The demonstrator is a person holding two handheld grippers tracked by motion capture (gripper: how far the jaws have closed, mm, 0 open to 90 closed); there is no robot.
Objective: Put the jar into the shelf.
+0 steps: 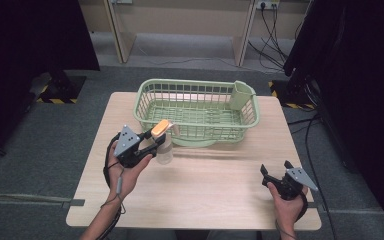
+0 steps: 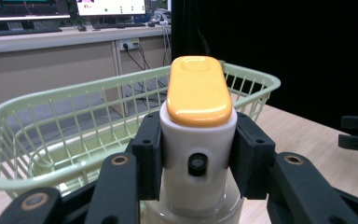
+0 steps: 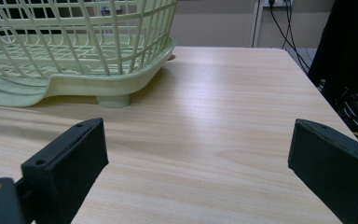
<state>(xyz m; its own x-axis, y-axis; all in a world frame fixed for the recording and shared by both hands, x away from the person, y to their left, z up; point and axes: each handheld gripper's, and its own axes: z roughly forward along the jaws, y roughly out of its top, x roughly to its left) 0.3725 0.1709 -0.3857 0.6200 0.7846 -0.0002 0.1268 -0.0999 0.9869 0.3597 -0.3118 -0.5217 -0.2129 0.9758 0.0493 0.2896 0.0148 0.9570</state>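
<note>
A clear bottle (image 1: 164, 149) with a white neck and an orange cap (image 1: 160, 127) hangs upright in front of the green basket (image 1: 198, 89), lifted off the table. My left gripper (image 1: 152, 141) is shut on the bottle's white neck (image 2: 198, 144), one black pad on each side, below the orange cap (image 2: 198, 91). The basket's rim (image 2: 74, 91) runs just behind the bottle. My right gripper (image 1: 276, 169) rests low at the table's front right, jaws open and empty. In the right gripper view its gripper (image 3: 198, 154) faces bare tabletop with the basket (image 3: 88, 56) at the upper left.
The light wooden table (image 1: 215, 190) has the green wire basket at its far middle, with a small green cup holder (image 1: 242, 95) on its right corner. Dark curtains stand at both sides. Cables lie on the floor at the right.
</note>
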